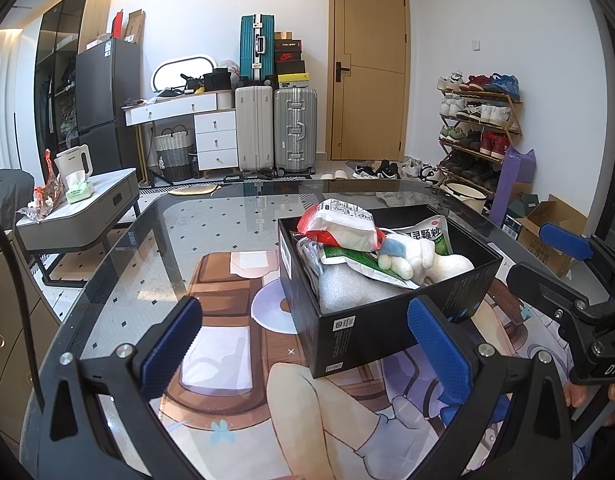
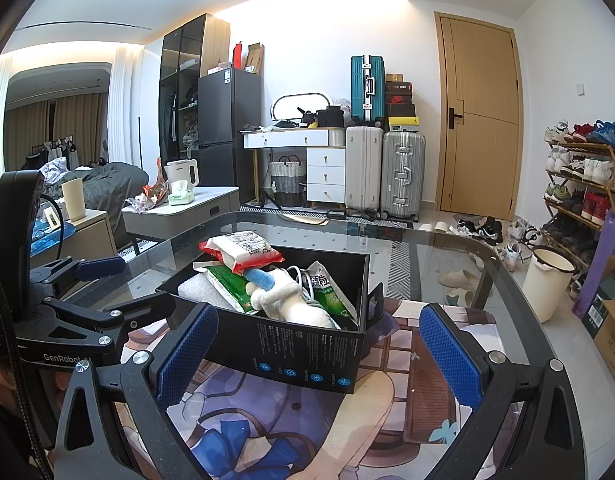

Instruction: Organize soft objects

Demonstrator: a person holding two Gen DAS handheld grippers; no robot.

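A black box (image 1: 359, 332) stands on the glass table (image 1: 155, 248) and holds soft things: a red-and-white packet (image 1: 341, 226) on top, green-and-white bags (image 1: 429, 236), a white plush toy (image 1: 427, 258) and white foam (image 1: 355, 292). The box also shows in the right wrist view (image 2: 307, 352), with the packet (image 2: 243, 250) and the plush (image 2: 291, 300). My left gripper (image 1: 307, 348) is open and empty, just in front of the box's near corner. My right gripper (image 2: 319, 352) is open and empty, in front of the box; it also shows in the left wrist view (image 1: 555, 256) at the box's right.
A printed mat (image 1: 227, 344) lies under the glass. A grey side table (image 1: 87, 216) with kettle and tissues stands left. Suitcases (image 1: 275, 128), a door, a shoe rack (image 1: 479, 128), a cream bucket (image 2: 547, 284) and cardboard boxes stand beyond the table.
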